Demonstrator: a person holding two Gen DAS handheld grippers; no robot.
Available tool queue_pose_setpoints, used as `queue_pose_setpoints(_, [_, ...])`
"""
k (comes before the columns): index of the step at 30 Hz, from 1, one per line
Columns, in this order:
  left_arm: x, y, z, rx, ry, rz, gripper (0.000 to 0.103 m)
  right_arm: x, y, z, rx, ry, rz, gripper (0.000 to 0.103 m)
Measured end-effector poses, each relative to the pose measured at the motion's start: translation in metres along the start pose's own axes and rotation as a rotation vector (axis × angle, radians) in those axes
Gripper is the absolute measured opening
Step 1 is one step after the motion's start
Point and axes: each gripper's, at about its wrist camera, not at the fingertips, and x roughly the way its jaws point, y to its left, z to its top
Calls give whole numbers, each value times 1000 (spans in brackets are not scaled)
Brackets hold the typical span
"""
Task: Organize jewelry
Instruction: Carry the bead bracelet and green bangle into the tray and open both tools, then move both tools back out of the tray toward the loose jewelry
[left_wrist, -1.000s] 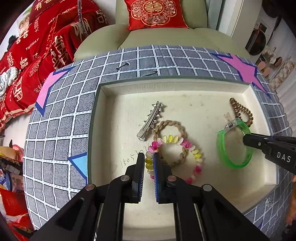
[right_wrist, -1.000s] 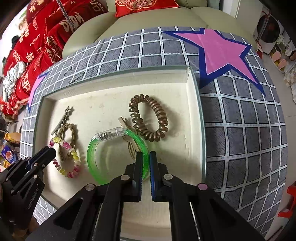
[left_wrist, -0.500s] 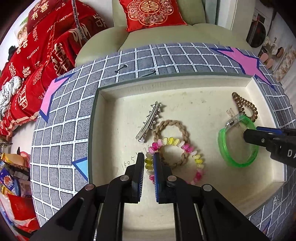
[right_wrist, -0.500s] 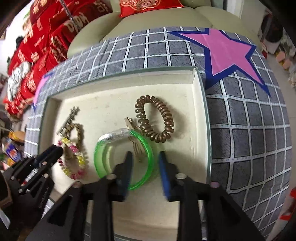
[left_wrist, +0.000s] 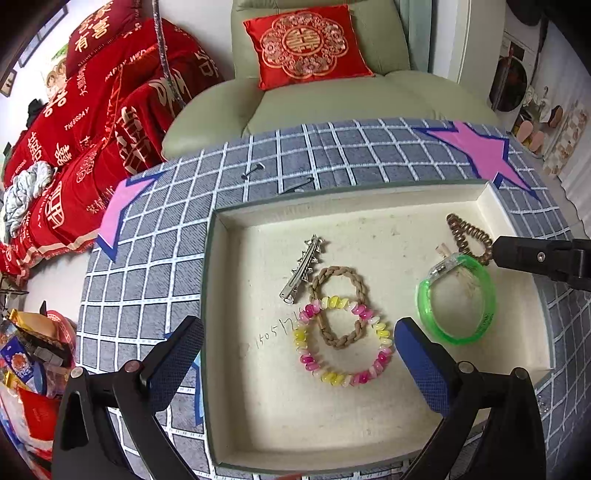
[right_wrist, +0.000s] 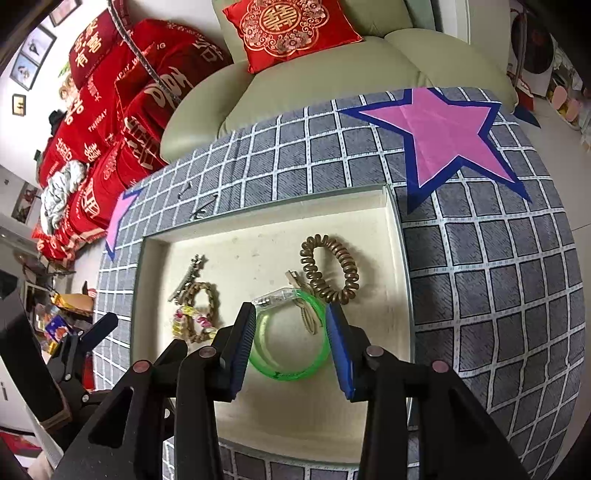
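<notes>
red bedding with gold chinese characters and the words "thursday" and "happy wed…" is piled at the left, and a red cushion with a gold double-happiness emblem leans on the pale green sofa. in front, the surface wears a grey checked cloth with pink stars edged in blue. on it sits a shallow cream tray with pen writing on its floor that looks like "150517", not sure. inside the tray lie a clear green bangle with dark lettering too small to read, a pink-and-yellow bead bracelet overlapping a braided tan hair tie, a bronze coil hair tie, a silver hair clip, and a small pale clip by the bangle. the left gripper has just spread its fingers wide, nothing between them. the right gripper has just been opening, its fingers apart over the bangle, not touching it.
</notes>
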Motion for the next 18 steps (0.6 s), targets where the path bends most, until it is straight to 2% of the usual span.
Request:
queue_pose_setpoints(6, [-22,2,-8,-7,-19,-11,103,-21,4,-5,-8,-31,31,79])
queue_pose_setpoints(12, [-45,0,-28,-7,-16,-35,103,-41,9,-17,-13,-45,55,81])
queue_pose_setpoints(13, [-49,0,-32,-5,-17,-34,103,-44,10,-21,-14,-45,59,83])
queue_pose_setpoints(14, [-52,0,-37,-4,-15,-34,103,-47,10,-25,-14,-45,61,90])
queue_pose_setpoints(18, [-63,3,-55,-3,1,-38,103,-59,11,-42,-8,-51,62,90])
